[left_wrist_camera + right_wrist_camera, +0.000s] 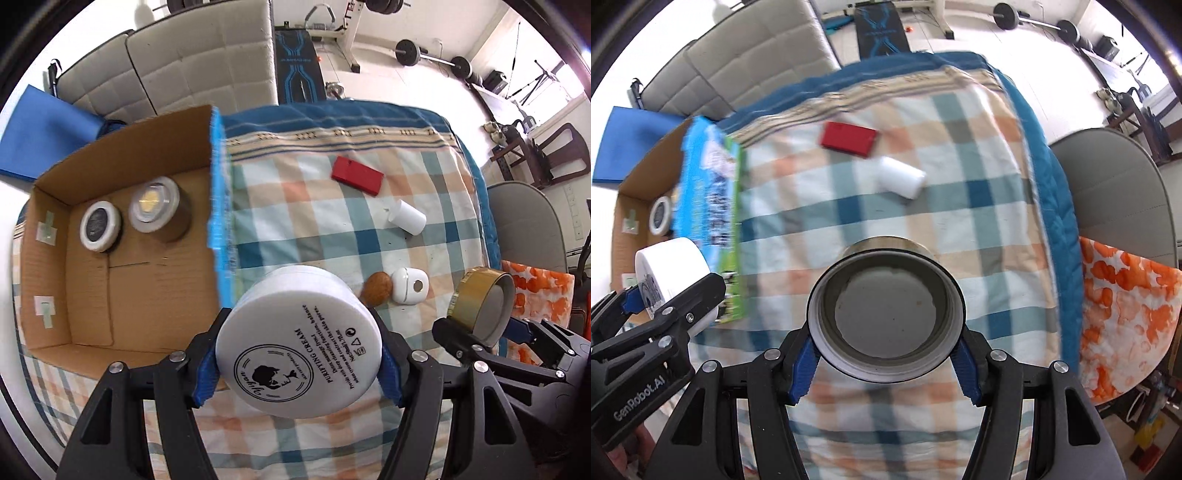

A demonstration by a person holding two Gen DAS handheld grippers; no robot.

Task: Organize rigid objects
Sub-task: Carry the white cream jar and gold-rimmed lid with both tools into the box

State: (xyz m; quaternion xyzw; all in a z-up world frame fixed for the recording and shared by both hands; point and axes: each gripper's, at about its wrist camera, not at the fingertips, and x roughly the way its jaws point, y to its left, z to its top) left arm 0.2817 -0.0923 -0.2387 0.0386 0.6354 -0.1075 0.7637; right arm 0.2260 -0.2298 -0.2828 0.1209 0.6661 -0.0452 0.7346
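A: Left gripper [299, 354] — what's it doing?

B: Clamped on a white cream jar [301, 343]. Blue pads [205, 376] press its sides at 9 and 3 o'clock. The printed base faces the camera; the jar is lifted above the checked blanket [325, 229], just beside the near right corner of the cardboard box [48, 266].

A: And the right gripper [886, 363]?

B: Closed on a round tin [886, 317] with a gold band, pads [803, 369] on both sides, open grey hollow toward the lens. In the left wrist view the same tin [480, 306] sits at 3 o'clock from the cream jar, held clear of the blanket.

A: Spread of the fingers?

B: Both wide, about as wide as the containers they hold. Neither pair is fully together.

A: Box contents?

B: Two round tins at the far end: a white-rimmed dark one [99, 225] and, touching or nearly touching it at its 2 o'clock, a bigger one with a clear lid [157, 203].

A: Loose on the blanket?

B: A red block [356, 173] at 12 o'clock, a white bottle [406, 216] lying on its side near it, then a brown nut-like thing [376, 293] touching a small white case [410, 285], just past the cream jar.
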